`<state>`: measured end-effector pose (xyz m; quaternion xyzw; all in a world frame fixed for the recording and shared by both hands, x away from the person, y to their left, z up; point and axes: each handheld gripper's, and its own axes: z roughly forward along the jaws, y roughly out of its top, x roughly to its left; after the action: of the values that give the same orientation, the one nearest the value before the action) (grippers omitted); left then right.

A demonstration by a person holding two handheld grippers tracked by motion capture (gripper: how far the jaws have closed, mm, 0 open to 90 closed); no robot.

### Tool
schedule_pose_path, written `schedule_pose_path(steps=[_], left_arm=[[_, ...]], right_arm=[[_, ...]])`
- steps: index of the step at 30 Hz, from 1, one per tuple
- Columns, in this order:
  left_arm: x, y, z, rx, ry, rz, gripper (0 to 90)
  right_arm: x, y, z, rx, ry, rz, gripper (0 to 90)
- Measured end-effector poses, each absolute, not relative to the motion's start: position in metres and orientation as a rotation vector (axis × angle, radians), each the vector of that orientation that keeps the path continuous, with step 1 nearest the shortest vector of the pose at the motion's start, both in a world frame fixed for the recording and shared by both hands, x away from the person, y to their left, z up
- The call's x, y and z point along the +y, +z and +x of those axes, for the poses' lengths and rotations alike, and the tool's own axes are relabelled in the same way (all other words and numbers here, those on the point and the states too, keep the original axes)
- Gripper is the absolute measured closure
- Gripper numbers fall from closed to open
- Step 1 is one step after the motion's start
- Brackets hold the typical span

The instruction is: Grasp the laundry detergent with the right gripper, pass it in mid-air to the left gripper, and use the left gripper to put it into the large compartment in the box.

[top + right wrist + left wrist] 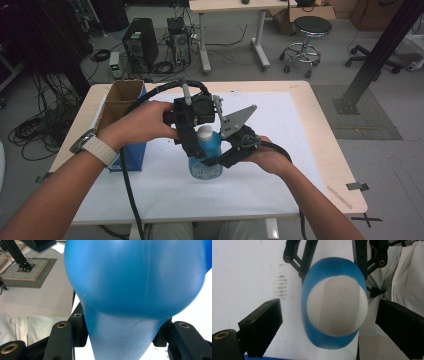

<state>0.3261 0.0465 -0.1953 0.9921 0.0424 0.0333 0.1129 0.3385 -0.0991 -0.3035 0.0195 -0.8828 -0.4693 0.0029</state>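
A blue bottle [205, 162] with a white cap [205, 133] is held upright above the white sheet in the middle of the table. My right gripper [214, 161] comes in from the right and is shut on the bottle's body; in the right gripper view the blue bottle [135, 277] sits between the jaws of my right gripper [120, 340]. My left gripper [199, 144] points down over the top. In the left gripper view the white cap [337, 307] lies between the jaws of my left gripper [329, 327], which is open with a gap on each side.
An open cardboard box with blue sides [122, 107] stands at the table's left edge, close to the left forearm. A white sheet [280, 150] covers most of the wooden table [320, 125]. Computers, cables and a stool [310, 30] are on the floor beyond.
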Motion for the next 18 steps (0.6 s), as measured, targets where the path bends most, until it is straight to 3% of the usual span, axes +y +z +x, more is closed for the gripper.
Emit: schedule_pose_path(steps=[18], left_arm=[[0.0453, -0.2039, 0.3287, 0.124, 0.081, 2.912, 15.6]], right_arm=[[-0.0996, -0.3019, 0.3384, -2.775, -1.478, 0.052, 45.0]])
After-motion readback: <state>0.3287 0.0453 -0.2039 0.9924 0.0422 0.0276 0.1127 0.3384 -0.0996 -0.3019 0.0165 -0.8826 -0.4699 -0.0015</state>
